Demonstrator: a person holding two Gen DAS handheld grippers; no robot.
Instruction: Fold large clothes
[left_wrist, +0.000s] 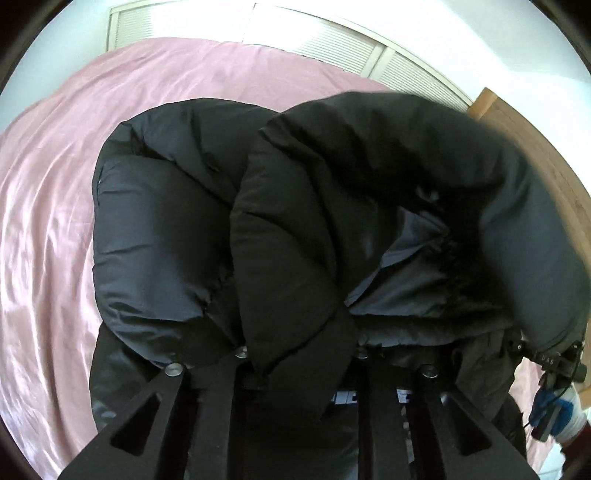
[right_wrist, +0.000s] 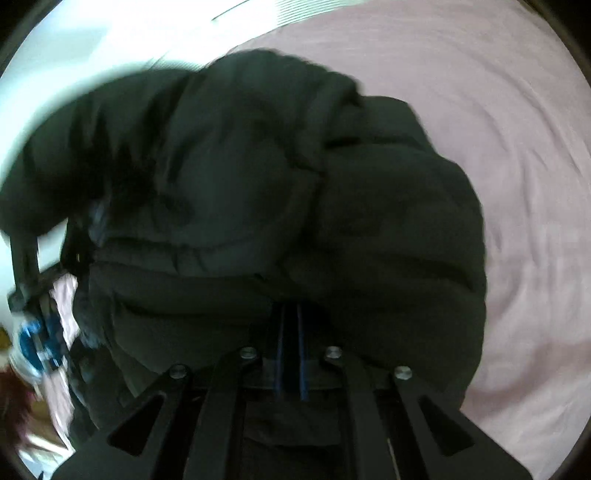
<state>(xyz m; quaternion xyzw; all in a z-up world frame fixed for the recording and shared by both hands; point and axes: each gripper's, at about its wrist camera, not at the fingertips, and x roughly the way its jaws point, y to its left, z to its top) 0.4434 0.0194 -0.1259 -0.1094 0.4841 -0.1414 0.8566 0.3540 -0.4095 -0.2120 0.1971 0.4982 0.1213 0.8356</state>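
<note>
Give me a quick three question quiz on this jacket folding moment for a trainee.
1. True or false: the jacket lies on a pink sheet.
2. What does the left gripper have between its fingers? A) a fold of the jacket B) a corner of the sheet C) nothing
3. In the right wrist view, on which side of the jacket is the sheet bare?

Key
1. True.
2. A: a puffy fold runs down between the fingers.
3. The right side of the picture; the right gripper sits at the jacket's near edge, jaws shut.
</note>
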